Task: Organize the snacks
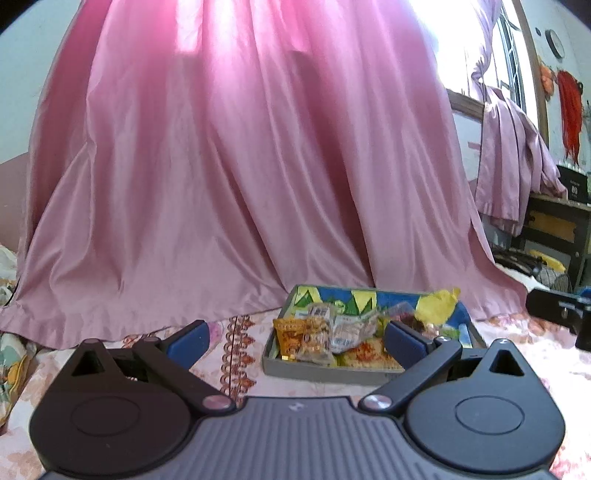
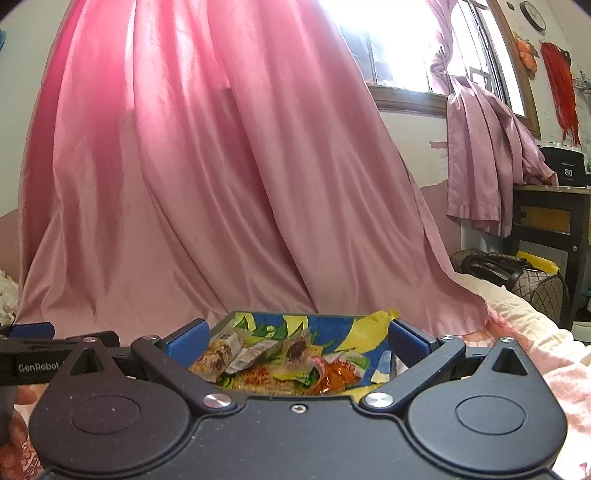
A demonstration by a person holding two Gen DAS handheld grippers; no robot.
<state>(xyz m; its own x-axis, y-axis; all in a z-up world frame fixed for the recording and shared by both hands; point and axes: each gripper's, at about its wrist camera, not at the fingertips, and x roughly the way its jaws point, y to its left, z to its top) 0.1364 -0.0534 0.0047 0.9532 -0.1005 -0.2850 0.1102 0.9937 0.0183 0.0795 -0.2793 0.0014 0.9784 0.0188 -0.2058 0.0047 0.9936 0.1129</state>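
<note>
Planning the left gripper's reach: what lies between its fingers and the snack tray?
Only bare floral bedcover, as the left wrist view shows; the left gripper is open and empty, and the snack tray sits just ahead to the right.

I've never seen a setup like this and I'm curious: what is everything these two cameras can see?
Snack tray: one, grey, colourful lining, on the floral bedspread.
Snack packets: several, orange, yellow, clear, piled in the tray.
Bedspread: one, pink floral, underneath.
Curtain: one, pink, behind the tray.
Window: one, bright, upper right.
Wall clock: one, dark-rimmed, top right.
Side table: one, black and yellow, right.
Left gripper: blue pads, open, before the tray.
Right gripper: blue pads, open, over the tray.
</note>
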